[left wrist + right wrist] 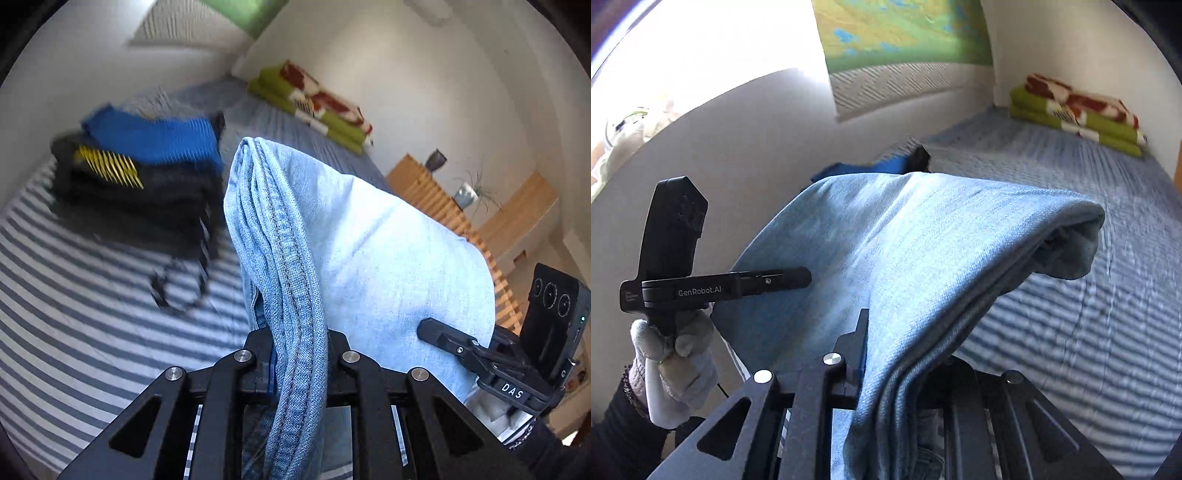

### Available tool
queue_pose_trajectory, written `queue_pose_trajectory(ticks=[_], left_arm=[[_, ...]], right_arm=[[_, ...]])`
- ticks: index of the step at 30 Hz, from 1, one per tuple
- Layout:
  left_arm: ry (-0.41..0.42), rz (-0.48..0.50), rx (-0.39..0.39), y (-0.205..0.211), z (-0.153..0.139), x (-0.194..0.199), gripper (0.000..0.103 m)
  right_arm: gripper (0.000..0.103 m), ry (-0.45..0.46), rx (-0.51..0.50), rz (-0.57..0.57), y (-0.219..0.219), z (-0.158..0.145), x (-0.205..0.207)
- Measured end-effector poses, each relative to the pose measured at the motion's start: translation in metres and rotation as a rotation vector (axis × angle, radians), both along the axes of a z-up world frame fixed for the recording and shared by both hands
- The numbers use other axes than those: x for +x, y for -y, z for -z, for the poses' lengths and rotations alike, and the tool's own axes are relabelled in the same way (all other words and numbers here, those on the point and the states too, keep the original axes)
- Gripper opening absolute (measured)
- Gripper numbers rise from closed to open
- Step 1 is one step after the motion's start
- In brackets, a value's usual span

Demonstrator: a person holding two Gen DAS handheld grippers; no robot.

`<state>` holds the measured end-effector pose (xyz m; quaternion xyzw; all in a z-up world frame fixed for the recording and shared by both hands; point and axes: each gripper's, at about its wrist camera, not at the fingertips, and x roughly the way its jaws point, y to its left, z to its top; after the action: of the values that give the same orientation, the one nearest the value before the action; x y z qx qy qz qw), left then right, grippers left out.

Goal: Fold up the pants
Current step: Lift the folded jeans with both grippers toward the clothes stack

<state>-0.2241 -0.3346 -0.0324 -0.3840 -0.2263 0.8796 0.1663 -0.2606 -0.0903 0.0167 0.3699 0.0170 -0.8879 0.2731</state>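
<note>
**Folded jeans lifted off the bed between two grippers**

The left gripper (300, 345), black and two-fingered, is clamped on the stitched seam edge of the light blue denim pants (373, 236), several layers bunched between its jaws. The right gripper (886, 354) pinches the opposite side of the same pants (923, 236), its jaws closed on a stack of layers; its far finger is hidden under the cloth. The denim hangs between the two as a folded bundle, raised clear of the blue-and-white striped bedspread (92, 325), with the folded end drooping out past the right gripper.

A gloved hand (679, 354) grips the left tool's handle.

To the left of the pants sits a pile of folded dark and blue clothes (140, 173), near but apart. Striped bed lies bare beyond, up to the folded green-and-red blanket (1078, 114) against the white wall. A slatted wooden frame (443, 206) runs along the bed's right edge.
</note>
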Motion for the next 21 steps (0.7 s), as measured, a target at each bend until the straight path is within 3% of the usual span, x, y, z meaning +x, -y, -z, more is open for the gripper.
queue_pose_trajectory(ticks=[7, 12, 17, 21], left_arm=[[-0.129, -0.108, -0.059, 0.07, -0.09, -0.018, 0.015], [-0.172, -0.177, -0.1, 0.124, -0.131, -0.055, 0.015], [-0.16, -0.223, -0.105, 0.169, -0.132, -0.113, 0.015], [-0.12, -0.249, -0.072, 0.2, -0.107, -0.167, 0.015]], right_arm=[[0.015, -0.106, -0.038, -0.076, 0.063, -0.052, -0.051], [0.015, -0.123, -0.128, -0.113, 0.106, -0.075, -0.116], [0.015, -0.101, -0.18, -0.127, 0.141, -0.061, -0.19], [0.015, -0.071, -0.184, -0.122, 0.159, -0.034, -0.245]])
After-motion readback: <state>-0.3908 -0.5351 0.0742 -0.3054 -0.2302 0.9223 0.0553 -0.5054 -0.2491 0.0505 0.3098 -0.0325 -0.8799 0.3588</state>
